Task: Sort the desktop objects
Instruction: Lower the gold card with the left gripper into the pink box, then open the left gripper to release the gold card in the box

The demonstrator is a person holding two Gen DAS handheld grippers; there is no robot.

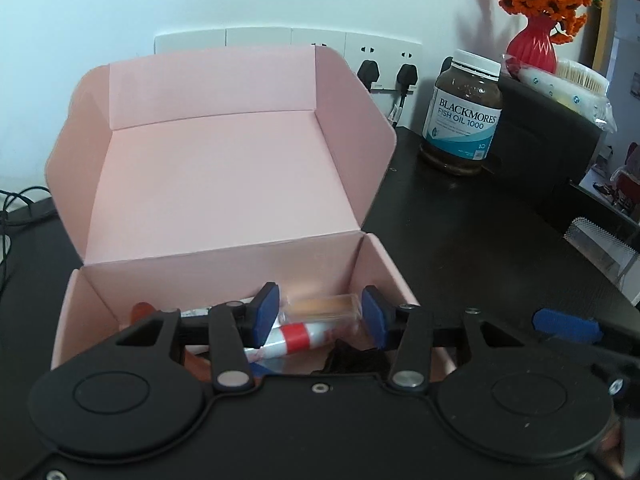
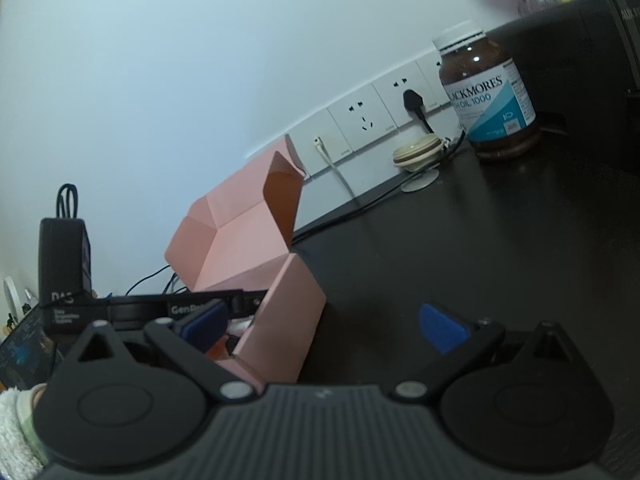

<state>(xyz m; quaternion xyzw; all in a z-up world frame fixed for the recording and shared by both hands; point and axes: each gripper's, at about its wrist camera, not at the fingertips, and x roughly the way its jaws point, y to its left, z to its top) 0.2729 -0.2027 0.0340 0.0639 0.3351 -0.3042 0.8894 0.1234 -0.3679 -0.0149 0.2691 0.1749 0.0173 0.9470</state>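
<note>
In the left wrist view the left claw (image 1: 320, 316) hangs over the open pink box (image 1: 224, 184) on the dark bench (image 1: 480, 216), pinching a small clear case (image 1: 322, 307) with something orange inside between its blue pads. Below the case, a red-and-white tube (image 1: 294, 338) and an orange thing (image 1: 140, 312) already lie in the box. A brown bottle (image 1: 462, 112) stands beside the box, near a red vase (image 1: 534, 42). In the right wrist view the right claw (image 2: 320, 328) is spread and holds nothing; its left finger reaches over the corner of the box (image 2: 280, 308), its right hangs above bare bench. The bottle (image 2: 488, 96) and a cream disc (image 2: 416, 152) stand far back by the wall sockets (image 2: 360, 120). The step in hand looks like dropping the case into the box: next the left claw should lower a little and spread, clear of the tube.
</note>
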